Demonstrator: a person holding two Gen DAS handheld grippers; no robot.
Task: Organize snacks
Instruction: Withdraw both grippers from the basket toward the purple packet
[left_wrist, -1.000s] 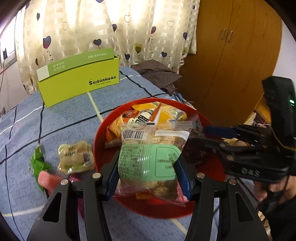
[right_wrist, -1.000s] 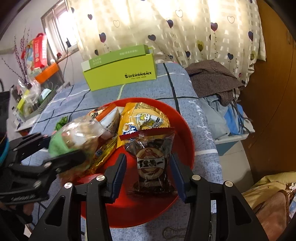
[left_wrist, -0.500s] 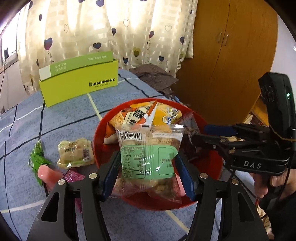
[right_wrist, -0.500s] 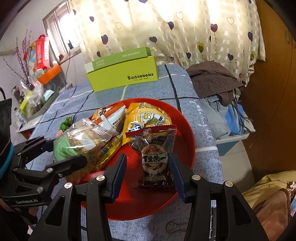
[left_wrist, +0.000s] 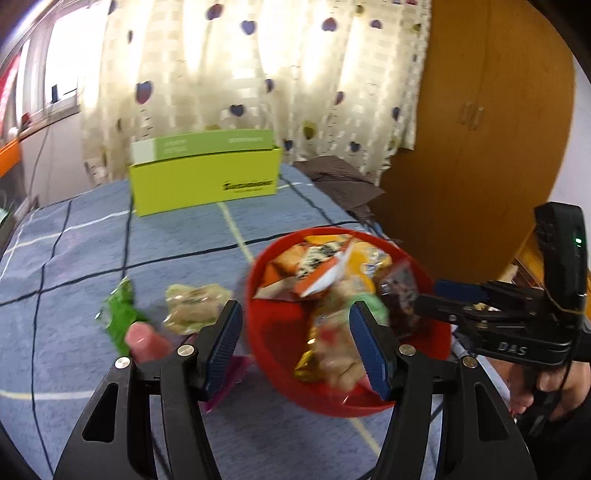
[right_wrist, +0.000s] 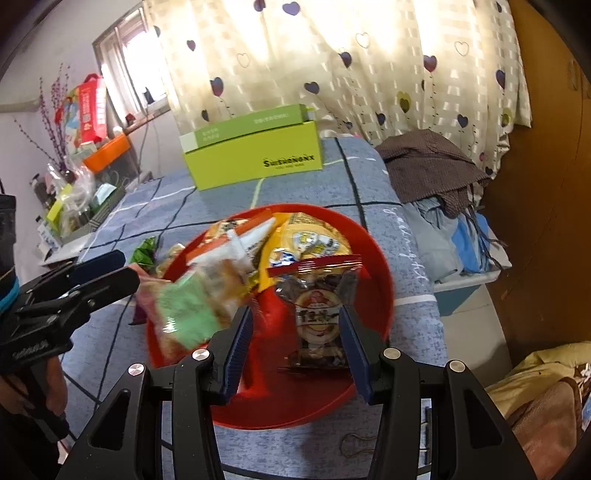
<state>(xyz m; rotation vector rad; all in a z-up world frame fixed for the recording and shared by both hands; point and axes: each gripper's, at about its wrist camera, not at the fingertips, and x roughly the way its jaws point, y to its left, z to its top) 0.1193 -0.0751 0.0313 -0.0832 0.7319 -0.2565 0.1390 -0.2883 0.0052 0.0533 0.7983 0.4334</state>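
Observation:
A red bowl on the blue bedspread holds several snack packets. My left gripper is open with nothing between its fingers. It hangs at the bowl's left rim. The green-labelled packet is blurred and lies tilted in the bowl's near left side. My right gripper stands open over a dark brown packet that rests in the bowl. Its right pad is at the packet's edge, and red bowl shows between the left pad and the packet.
Left of the bowl lie a green packet, a pale packet, a pink piece and a magenta wrapper. A lime box stands at the back. Clothes and a wardrobe are on the right, and a binder clip lies near the front.
My left gripper let go of the green-labelled packet, which dropped into the bowl, then drew back and swung left. The right gripper stayed around the dark packet, easing back a little.

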